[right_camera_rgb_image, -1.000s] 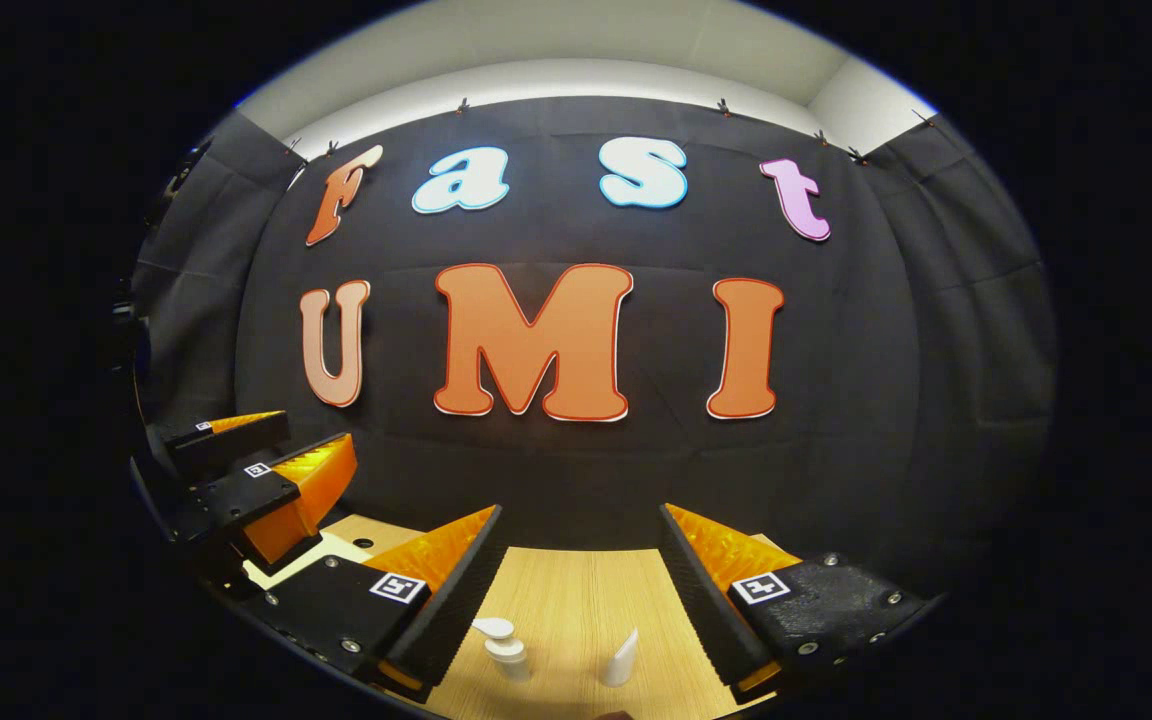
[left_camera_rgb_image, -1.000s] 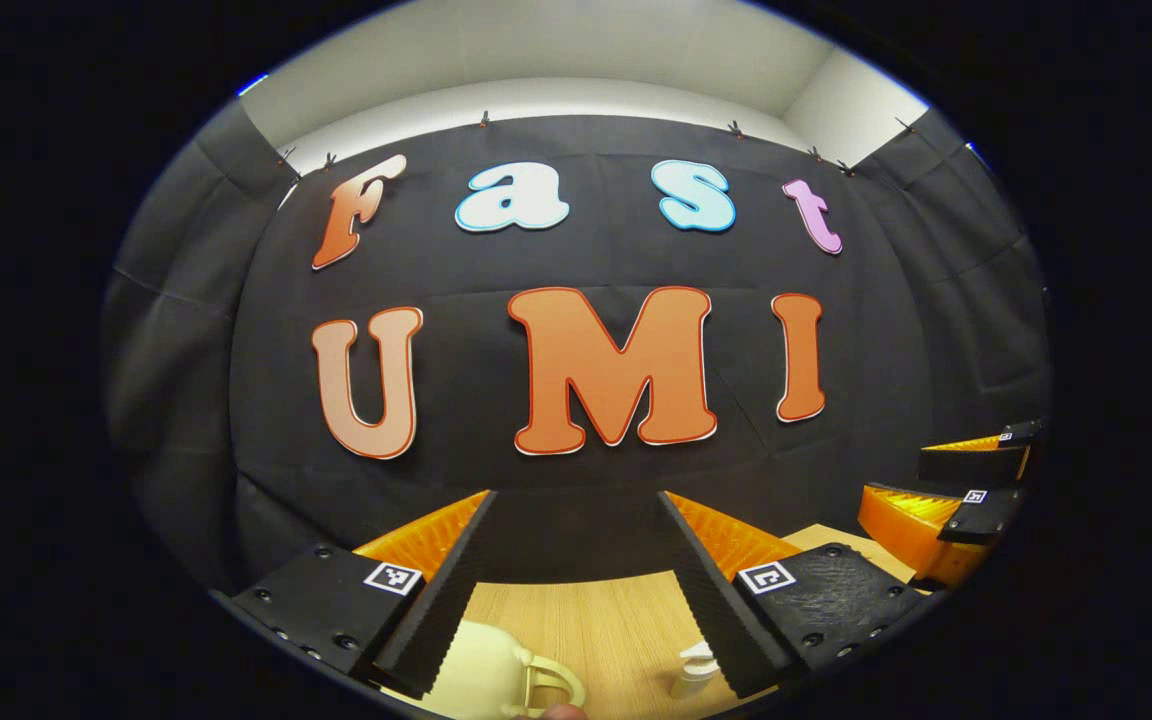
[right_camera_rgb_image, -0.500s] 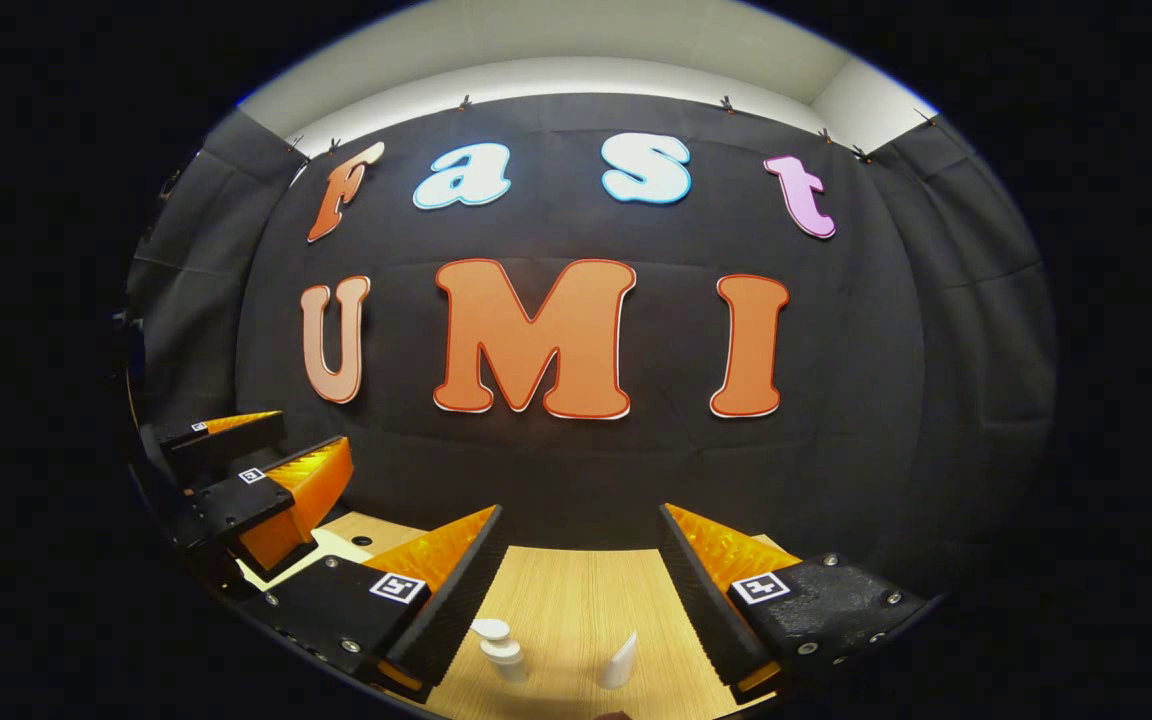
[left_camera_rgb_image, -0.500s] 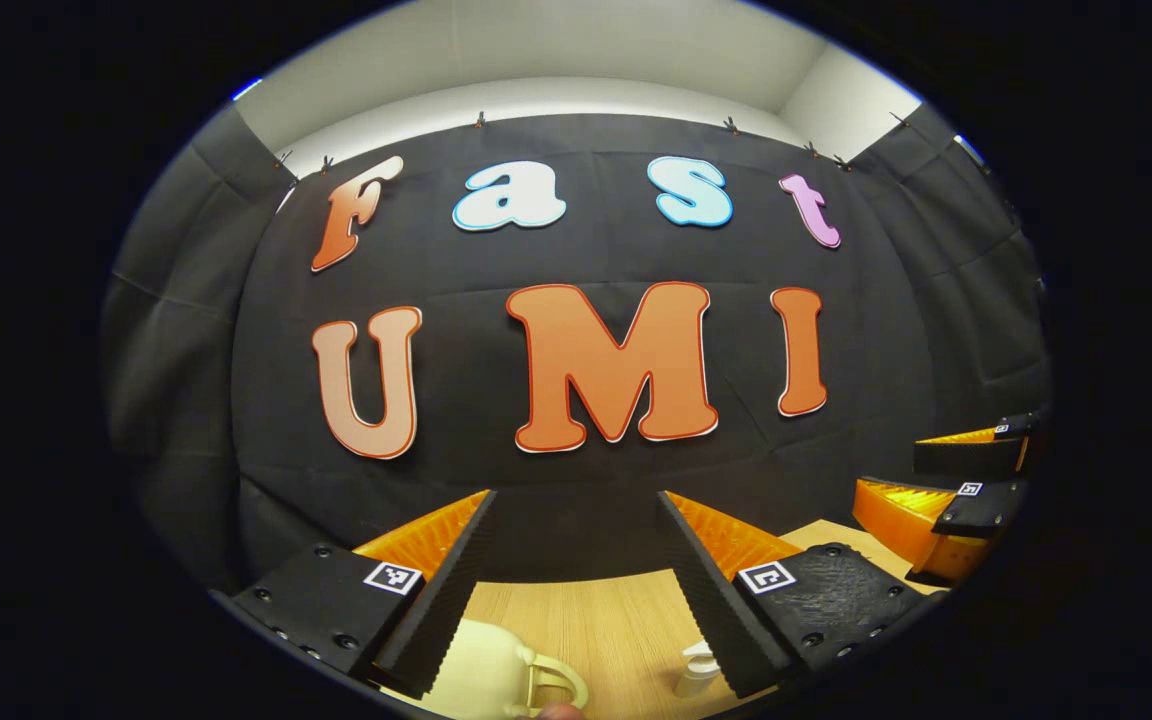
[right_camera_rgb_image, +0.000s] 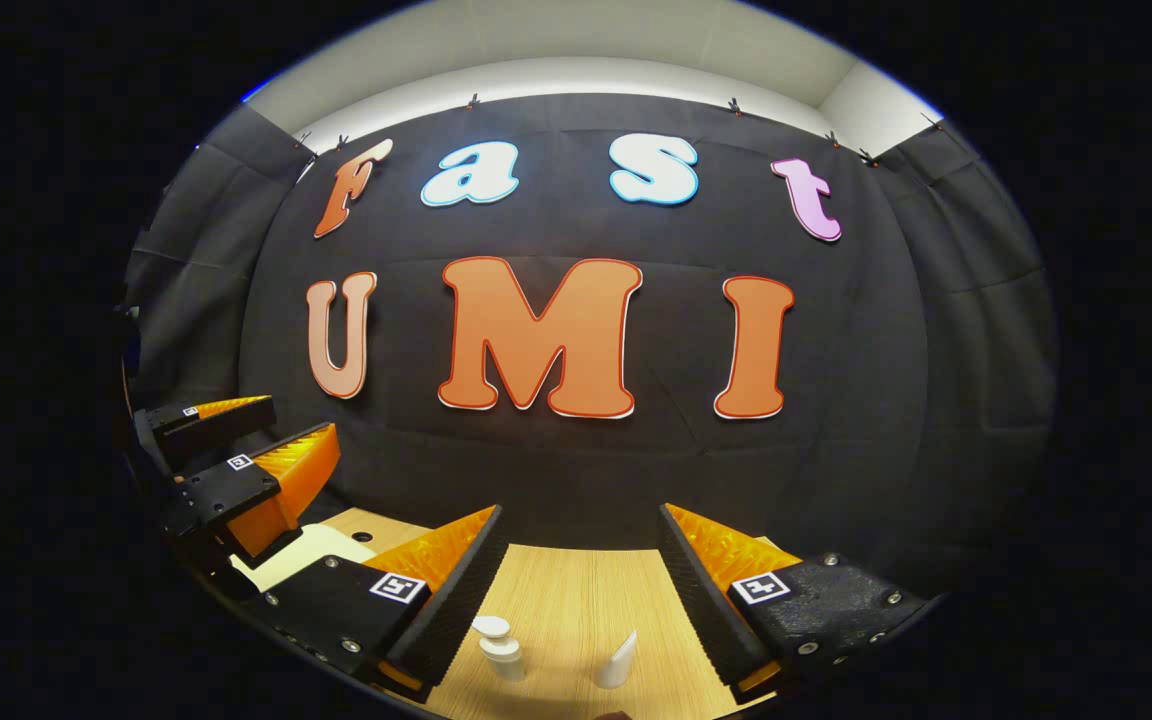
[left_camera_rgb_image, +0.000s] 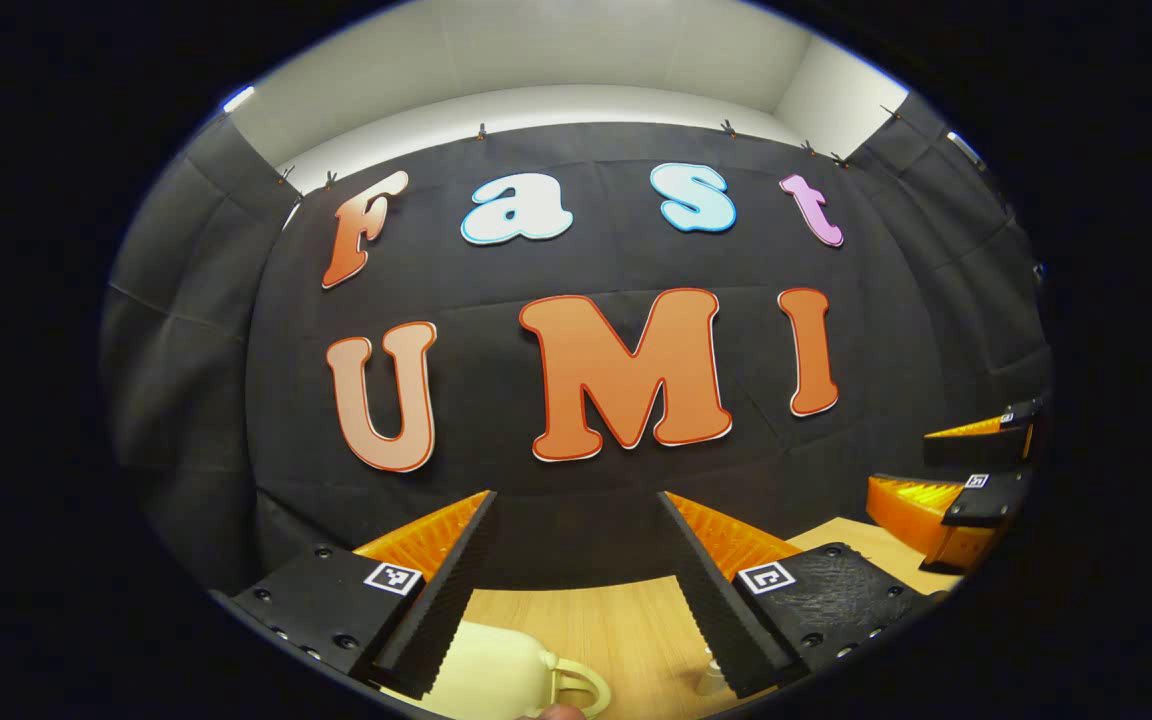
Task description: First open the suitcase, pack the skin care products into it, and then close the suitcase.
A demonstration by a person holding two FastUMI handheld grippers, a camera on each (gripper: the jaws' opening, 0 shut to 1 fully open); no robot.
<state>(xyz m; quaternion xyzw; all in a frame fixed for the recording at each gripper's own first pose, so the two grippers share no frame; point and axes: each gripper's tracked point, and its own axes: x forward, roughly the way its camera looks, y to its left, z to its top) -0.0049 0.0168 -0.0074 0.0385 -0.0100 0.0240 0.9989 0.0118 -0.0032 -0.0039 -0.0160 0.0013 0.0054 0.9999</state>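
In the left gripper view, the left tongs [left_camera_rgb_image: 576,560] stand wide open and hold nothing. Just below them, at the near edge, lies the cream suitcase [left_camera_rgb_image: 496,680] with its handle, on the wooden table [left_camera_rgb_image: 616,625]. A small white bottle [left_camera_rgb_image: 711,675] stands beside the right finger, partly hidden by it. Farther to the right, the right tongs [left_camera_rgb_image: 976,470] hang above the table edge. In the right gripper view, the right tongs [right_camera_rgb_image: 581,570] are also spread wide with nothing between them. Near them on the table [right_camera_rgb_image: 576,590] stand a white pump bottle [right_camera_rgb_image: 499,650] and a white tube [right_camera_rgb_image: 618,662], apart from each other. Farther left, the left tongs [right_camera_rgb_image: 236,450] are above a pale part of the suitcase [right_camera_rgb_image: 311,550].
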